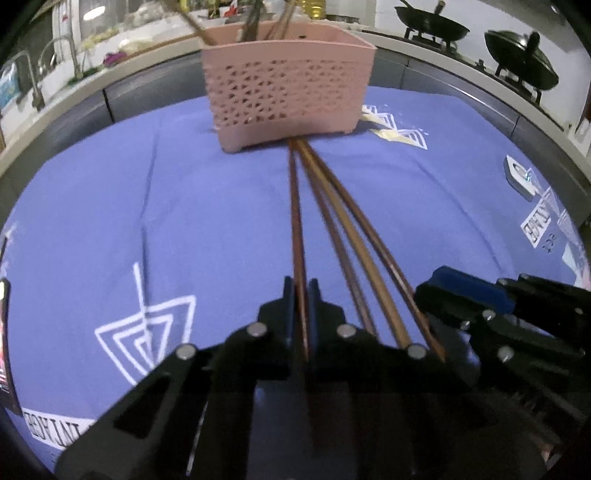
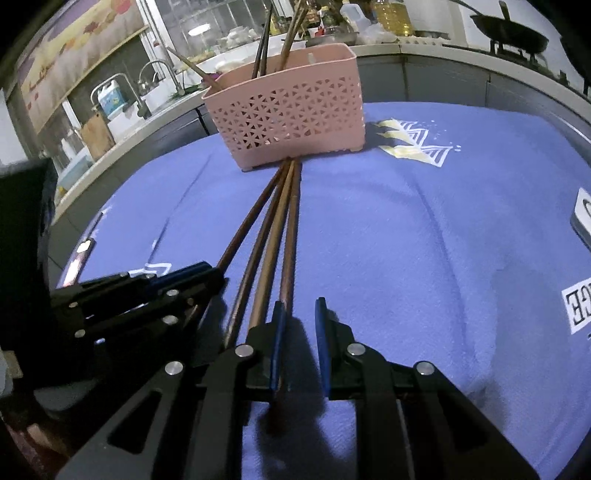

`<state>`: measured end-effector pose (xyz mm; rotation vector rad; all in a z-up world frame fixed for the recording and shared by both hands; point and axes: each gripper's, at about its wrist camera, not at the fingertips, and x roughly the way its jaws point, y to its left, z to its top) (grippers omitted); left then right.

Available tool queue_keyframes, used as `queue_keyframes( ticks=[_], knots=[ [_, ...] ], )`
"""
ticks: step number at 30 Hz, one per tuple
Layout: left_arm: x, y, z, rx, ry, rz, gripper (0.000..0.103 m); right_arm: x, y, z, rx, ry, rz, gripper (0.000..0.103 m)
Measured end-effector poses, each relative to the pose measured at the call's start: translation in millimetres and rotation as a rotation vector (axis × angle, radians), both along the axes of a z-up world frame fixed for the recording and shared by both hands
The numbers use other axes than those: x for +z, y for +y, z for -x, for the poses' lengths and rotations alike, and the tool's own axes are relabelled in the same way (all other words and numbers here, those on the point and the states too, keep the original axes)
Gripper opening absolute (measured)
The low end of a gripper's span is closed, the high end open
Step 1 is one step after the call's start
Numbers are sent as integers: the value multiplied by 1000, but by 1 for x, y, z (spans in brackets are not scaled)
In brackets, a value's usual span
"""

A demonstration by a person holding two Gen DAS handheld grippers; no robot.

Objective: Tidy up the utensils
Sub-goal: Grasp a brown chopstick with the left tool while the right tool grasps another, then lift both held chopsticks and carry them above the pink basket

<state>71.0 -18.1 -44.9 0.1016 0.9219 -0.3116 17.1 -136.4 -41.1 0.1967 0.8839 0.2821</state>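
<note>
Left gripper was closed down on one dark brown chopstick, pads tight on both sides of it. Right gripper sat just beside it with the jaws part open; the rightmost chopstick lay along its left finger, touching or nearly so, with no sign of the other pad gripping. In the left wrist view the right gripper showed at the right edge, next to the outer sticks.

Four chopsticks total lay on the blue cloth, fanned toward the grippers. Far tips converged at the front foot of the pink perforated basket, touching or nearly touching its base.

The basket stood upright on the cloth with several chopsticks already standing in it, leaning at angles.

A white object sat at the cloth's right edge, well apart. Woks on stands sat on the counter behind.
</note>
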Motion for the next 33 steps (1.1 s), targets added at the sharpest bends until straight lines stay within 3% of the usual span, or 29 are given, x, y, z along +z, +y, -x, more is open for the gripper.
queue_keyframes(
  ticks=[8, 12, 14, 27, 33],
  knots=[
    [0, 42, 16, 30, 48, 41, 7, -4, 13, -5, 43, 27, 24, 19],
    [0, 48, 21, 35, 69, 56, 7, -5, 15, -5, 36, 4, 73, 8],
    [0, 46, 21, 36, 71, 49, 7, -5, 10, -4, 17, 13, 62, 7],
    [4, 33, -17, 44, 95, 51, 13, -7, -26, 41, 12, 57, 89, 7],
    [6, 22, -41, 30, 82, 24, 19, -5, -25, 28, 27, 68, 89, 9]
  ],
)
